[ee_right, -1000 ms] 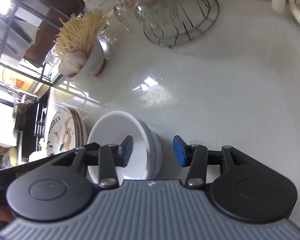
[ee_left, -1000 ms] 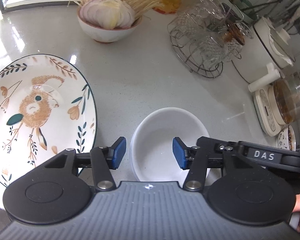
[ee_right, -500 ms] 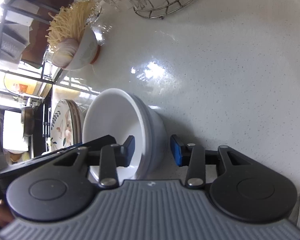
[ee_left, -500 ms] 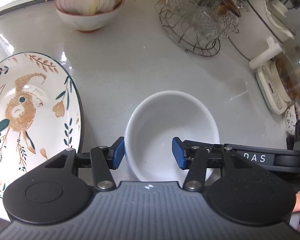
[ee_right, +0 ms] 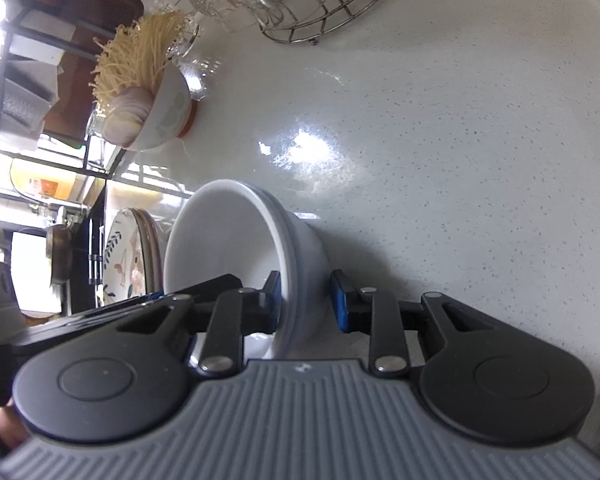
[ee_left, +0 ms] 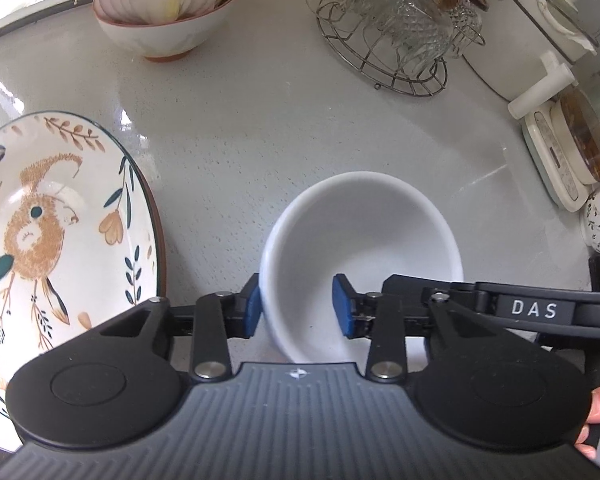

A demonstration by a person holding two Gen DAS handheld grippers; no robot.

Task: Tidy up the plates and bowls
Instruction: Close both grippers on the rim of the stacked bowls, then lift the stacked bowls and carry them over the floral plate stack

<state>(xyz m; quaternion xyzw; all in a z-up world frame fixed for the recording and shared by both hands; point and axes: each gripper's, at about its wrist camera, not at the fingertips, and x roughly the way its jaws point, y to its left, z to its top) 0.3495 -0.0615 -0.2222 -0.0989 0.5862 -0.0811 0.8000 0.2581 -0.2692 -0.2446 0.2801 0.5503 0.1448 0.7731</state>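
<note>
The white bowl [ee_left: 360,256] is smooth, glossy and round with a thick plain rim; it sits on the speckled pale-grey countertop [ee_left: 260,128], near the painted plate [ee_left: 60,240] but apart from it. The right wrist view shows it as two nested white bowls [ee_right: 236,256], a double rim line visible at the edge. The left gripper [ee_left: 296,308] straddles the near-left wall, one blue pad against the outer face and the other inside the bowl clear of the wall; its jaws are closing, part-way open, the rim between them but not yet clamped. The right gripper [ee_right: 306,304] straddles the opposite wall, its inner pad at the inside face and its outer blue pad just beside the outside with a narrow gap visible; its jaws are also closing, and a firm grip cannot be confirmed. The plate is shallow and wide, cream-glazed with a brown bird and leaf sprigs and a dark rim, stacked on others of like shape as the right wrist view shows. Farther back stand a ceramic bowl of sliced onion [ee_left: 164,4] with dry noodles behind it, and a wire rack of cut-glass cups [ee_left: 396,28]. Against the frames a second ago, both pairs of jaws have narrowed markedly, both grippers have dropped lower over the rim, and the bowl fills more of each view.
</note>
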